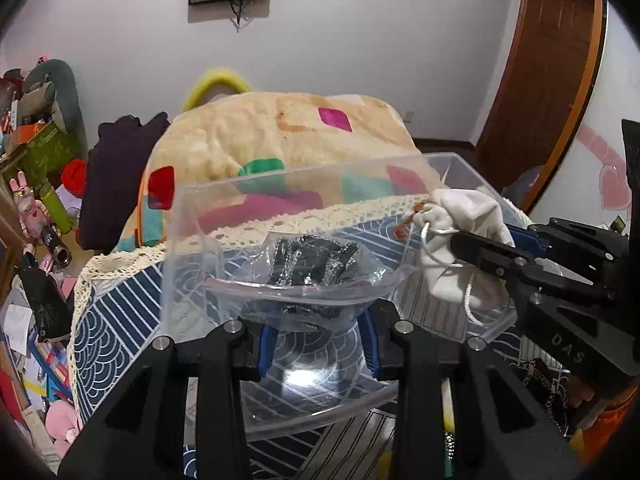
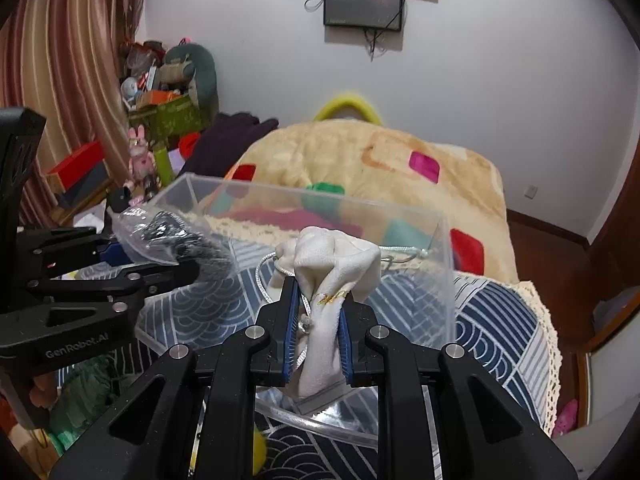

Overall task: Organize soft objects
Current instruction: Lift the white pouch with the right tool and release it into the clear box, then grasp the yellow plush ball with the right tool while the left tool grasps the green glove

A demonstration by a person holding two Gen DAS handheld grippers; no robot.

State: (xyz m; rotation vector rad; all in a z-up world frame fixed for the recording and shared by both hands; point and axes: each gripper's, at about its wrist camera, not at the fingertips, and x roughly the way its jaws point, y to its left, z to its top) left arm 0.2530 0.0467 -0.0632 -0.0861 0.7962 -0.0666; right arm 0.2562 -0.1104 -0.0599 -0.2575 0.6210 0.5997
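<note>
A clear plastic box (image 1: pixel 192 216) (image 2: pixel 444 264) stands on a blue patterned cloth. My left gripper (image 1: pixel 318 344) is shut on a clear plastic bag holding a black soft item (image 1: pixel 316 264) and holds it over the box; the bag also shows in the right wrist view (image 2: pixel 172 236). My right gripper (image 2: pixel 318 332) is shut on a white drawstring pouch (image 2: pixel 332 268) and holds it above the box's right side. The pouch and right gripper also show in the left wrist view (image 1: pixel 464 240).
A beige blanket with coloured squares (image 1: pixel 280 136) (image 2: pixel 360 160) lies behind the box. The blue patterned cloth with lace edging (image 1: pixel 104 320) (image 2: pixel 504 320) covers the surface. Toys and boxes (image 1: pixel 36 152) clutter the left side. A wooden door (image 1: pixel 544 80) is at right.
</note>
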